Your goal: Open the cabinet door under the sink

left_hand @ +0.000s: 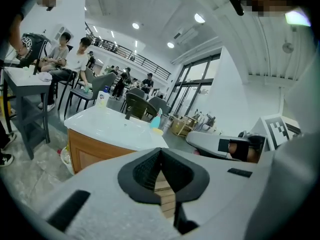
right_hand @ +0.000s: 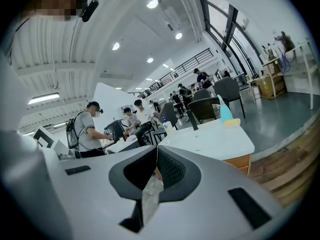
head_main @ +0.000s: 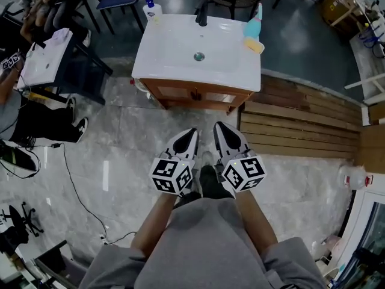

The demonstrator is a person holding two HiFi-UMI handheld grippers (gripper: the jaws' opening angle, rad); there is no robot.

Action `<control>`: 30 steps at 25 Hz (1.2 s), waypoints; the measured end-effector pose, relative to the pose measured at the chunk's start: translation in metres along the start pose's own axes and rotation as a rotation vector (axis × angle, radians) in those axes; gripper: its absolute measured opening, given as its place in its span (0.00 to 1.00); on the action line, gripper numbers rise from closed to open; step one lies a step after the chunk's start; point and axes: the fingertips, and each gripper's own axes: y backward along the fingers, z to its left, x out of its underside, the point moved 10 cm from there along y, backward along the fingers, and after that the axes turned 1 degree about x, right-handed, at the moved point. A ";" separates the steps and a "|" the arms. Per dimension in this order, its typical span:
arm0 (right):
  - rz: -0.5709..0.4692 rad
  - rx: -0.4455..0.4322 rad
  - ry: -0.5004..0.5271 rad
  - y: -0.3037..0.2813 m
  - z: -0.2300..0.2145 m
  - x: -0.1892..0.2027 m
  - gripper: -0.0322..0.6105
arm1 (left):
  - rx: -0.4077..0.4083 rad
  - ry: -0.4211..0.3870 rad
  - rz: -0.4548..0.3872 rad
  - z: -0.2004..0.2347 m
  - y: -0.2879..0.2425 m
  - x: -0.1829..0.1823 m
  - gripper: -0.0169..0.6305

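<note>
Much open floor (head_main: 120, 143) before cabinet door (head_main: 175, 93), under sink (head_main: 192, 80) edge

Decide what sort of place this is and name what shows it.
Probably a large open workshop or studio hall, not a bathroom: the sink cabinet stands free on the floor, seated people sit at tables nearby, and a railed upper gallery runs under a high ceiling.

We have bare floor (head_main: 150, 125) open up to the cabinet front (head_main: 180, 93) at 12 o'clock; wooden decking (head_main: 301, 125) lies at 2, a side table (head_main: 45, 59) at 10.
</note>
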 end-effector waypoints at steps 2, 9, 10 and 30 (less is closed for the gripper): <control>0.014 -0.009 -0.012 -0.012 -0.013 -0.002 0.07 | -0.015 0.009 0.020 0.004 -0.016 0.001 0.04; 0.048 -0.043 -0.060 -0.049 -0.057 -0.001 0.07 | -0.077 0.052 0.046 0.023 -0.058 0.003 0.04; 0.053 -0.043 -0.066 -0.053 -0.061 0.001 0.07 | -0.084 0.053 0.050 0.026 -0.063 0.004 0.04; 0.139 0.007 -0.096 -0.130 -0.108 0.057 0.07 | -0.122 0.083 0.079 0.106 -0.129 0.039 0.04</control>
